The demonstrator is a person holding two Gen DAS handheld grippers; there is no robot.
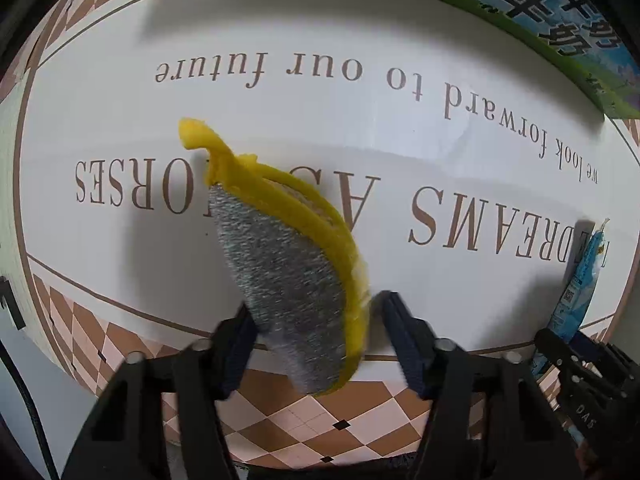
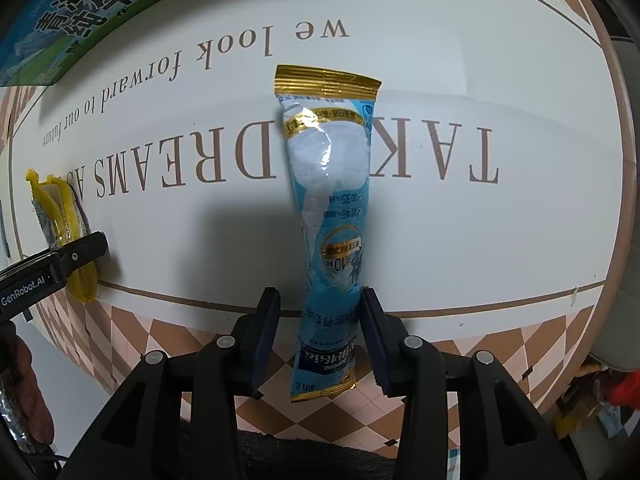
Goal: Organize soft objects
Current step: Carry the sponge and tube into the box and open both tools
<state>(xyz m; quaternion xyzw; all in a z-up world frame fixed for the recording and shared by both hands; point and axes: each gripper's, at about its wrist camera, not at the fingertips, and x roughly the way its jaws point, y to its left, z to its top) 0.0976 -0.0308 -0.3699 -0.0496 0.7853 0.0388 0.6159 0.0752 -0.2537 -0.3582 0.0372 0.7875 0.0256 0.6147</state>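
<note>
**Sorting soft stuff: both grippers sitting over the printed table cover**

Starting with the left gripper: it points steeply down and its 2 dark fingers straddle a scouring sponge that's grey on the face with a yellow rim and a yellow loop at the far end. The left finger sits right against the grey face. The right finger is just beside the yellow rim, but that edge is smeared with blur, so I honestly can't tell if the pads are squeezing it or only bracketing it. From the right wrist camera, the sponge looks to be standing on its edge rather than lying flat.

The right gripper also aims steeply down, and its fingers are spread. A long blue-and-white sachet with gold sealed ends lies between them, running away from the camera. The right finger is at the sachet's edge, while there's a clear gap between the left finger and the packet, so nothing is being pinched there.

Both items sit over a white table cover with big brown lettering and a tan-and-cream diamond border on the near side. The sponge is towards the left of the sachet, well apart from it. A green-and-blue printed carton lies along the far edge of the cover.
</note>
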